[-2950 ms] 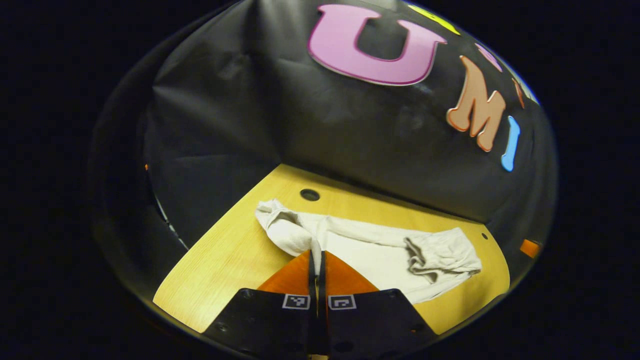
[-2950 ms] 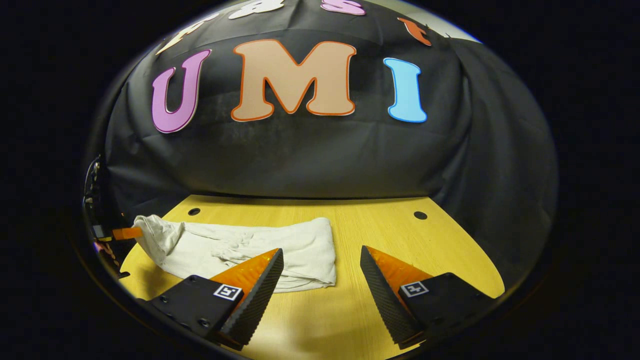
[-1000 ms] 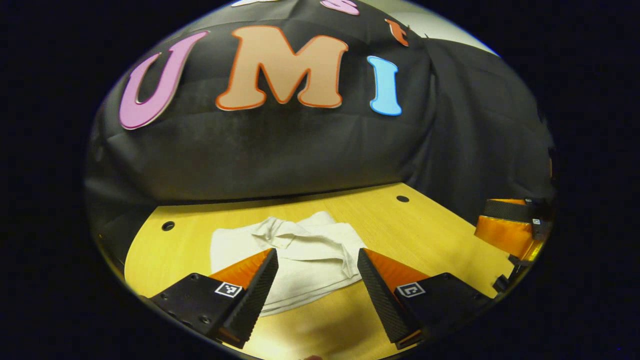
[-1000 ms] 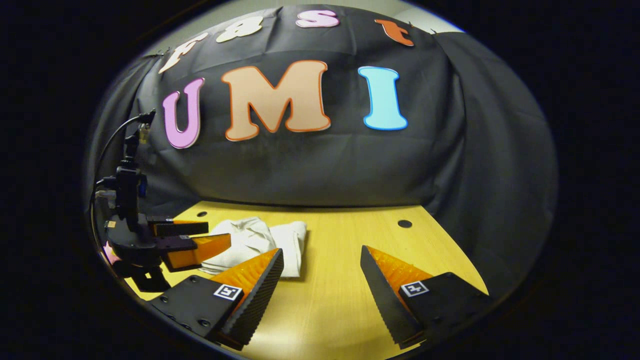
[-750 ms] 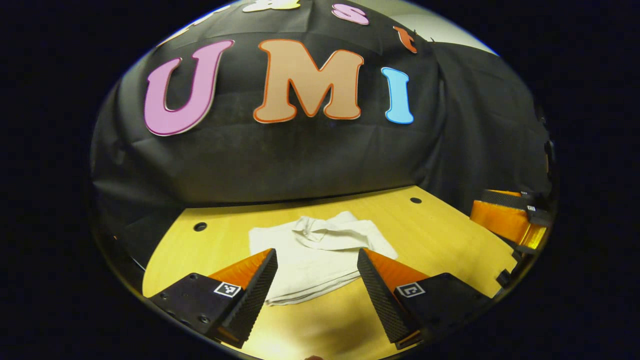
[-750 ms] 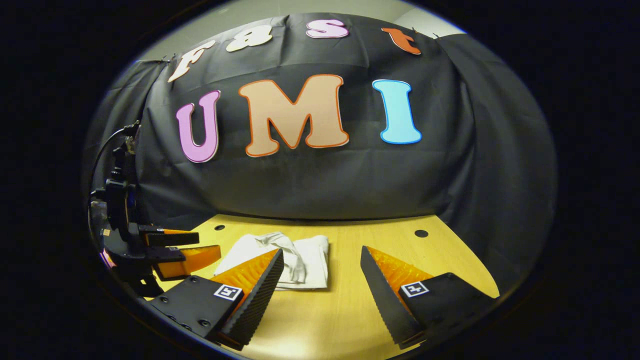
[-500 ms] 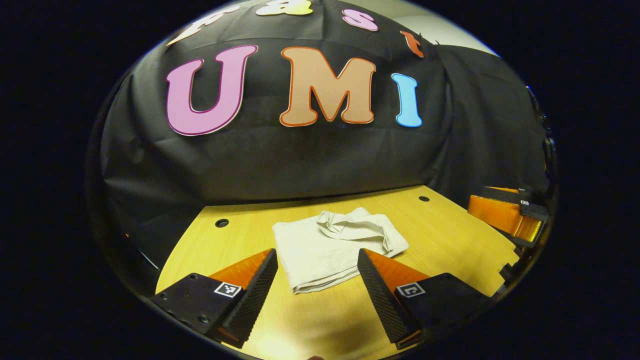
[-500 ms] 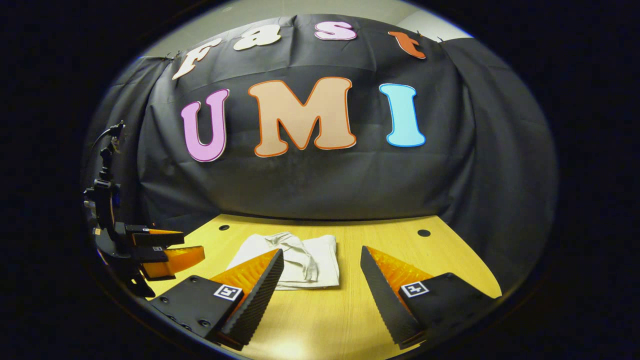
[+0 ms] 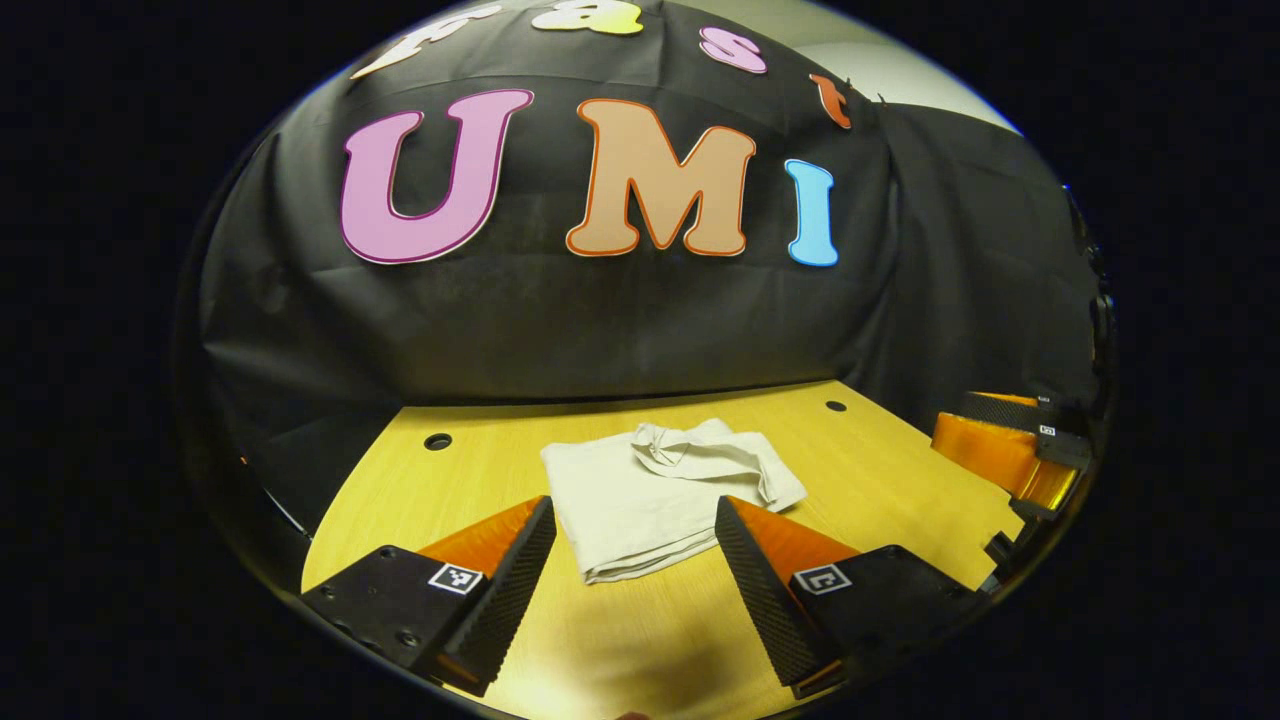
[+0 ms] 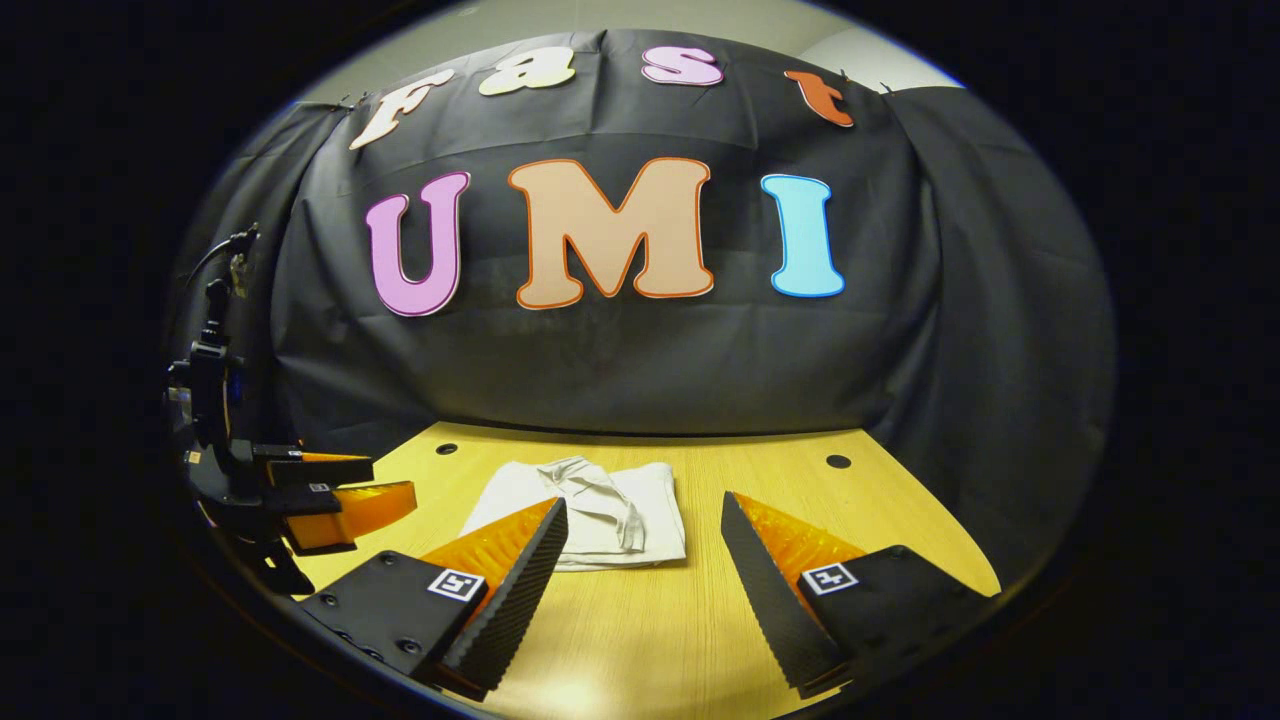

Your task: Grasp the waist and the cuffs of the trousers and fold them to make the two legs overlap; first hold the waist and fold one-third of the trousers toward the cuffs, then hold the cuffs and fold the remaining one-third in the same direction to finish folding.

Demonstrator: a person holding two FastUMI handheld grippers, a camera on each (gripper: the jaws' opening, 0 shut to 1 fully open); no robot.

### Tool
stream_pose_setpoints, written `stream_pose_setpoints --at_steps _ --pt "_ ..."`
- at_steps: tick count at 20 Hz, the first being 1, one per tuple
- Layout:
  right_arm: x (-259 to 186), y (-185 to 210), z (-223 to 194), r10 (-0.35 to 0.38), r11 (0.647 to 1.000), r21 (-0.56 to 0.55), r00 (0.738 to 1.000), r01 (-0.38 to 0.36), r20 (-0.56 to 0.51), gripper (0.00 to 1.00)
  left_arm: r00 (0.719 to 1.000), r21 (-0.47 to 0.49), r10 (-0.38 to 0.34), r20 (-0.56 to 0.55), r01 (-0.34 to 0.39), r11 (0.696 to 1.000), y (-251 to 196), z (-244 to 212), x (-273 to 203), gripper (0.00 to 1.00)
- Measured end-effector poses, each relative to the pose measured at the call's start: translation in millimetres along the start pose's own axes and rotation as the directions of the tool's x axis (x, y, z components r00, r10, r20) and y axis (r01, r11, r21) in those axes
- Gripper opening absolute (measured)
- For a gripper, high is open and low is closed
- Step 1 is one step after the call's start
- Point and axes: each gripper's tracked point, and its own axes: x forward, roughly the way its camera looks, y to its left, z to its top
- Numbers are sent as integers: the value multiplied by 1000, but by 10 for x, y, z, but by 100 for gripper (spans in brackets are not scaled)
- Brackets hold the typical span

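1. Trousers (image 9: 655,495) folded into a compact pale bundle, lying flat on the table (image 9: 880,490) near its middle, in front of the black wall.
2. Seen again in the right gripper view as a small layered stack (image 10: 600,515), with one rumpled flap on top running across the smoother layers.
3. Left gripper (image 9: 635,575) held above the near table edge, jaws wide apart, nothing between them; bundle just beyond the fingertips, not touched.
4. Right gripper (image 10: 645,580) likewise spread wide and empty, well clear of the cloth, aimed over bare table beside the bundle.
5. Also visible off to the side in each view: the other gripper, away from the trousers, apart from the table's middle.
6. Handling, as a judgement: light, soft, limp fabric; no stiffness to hold a crease; likely to sag, slide on the smooth wood and spring open a little where the top flap bunches.
7. Not fragile; firm pinching safe. Thin layers, though, so easy to catch only the top sheet and peel the stack apart.
8. Best hold, if tidying is wanted: at a folded edge or corner, pinching through all layers together, low to the table, one gripper at each end of the same edge.
9. Rumpled flap on top: better pressed or tugged flat than lifted, since lifting probably undoes the last fold.
10. Task apparently finished or nearly so, judging by the stacked thirds.
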Motion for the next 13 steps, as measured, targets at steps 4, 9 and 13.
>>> stream_pose_setpoints --at_steps 4,9,13 --pt "-106 54 60 -8 1000 -19 1000 8 13 99 999 21 -52 8 52 998 -129 37 25 96" --pt "-182 71 85 -23 999 -28 999 24 24 99 997 26 -77 5 77 997 -197 11 -11 96" --pt "-217 67 72 -29 999 -25 999 30 23 97 997 37 -73 3 73 997 -175 2 -39 96"
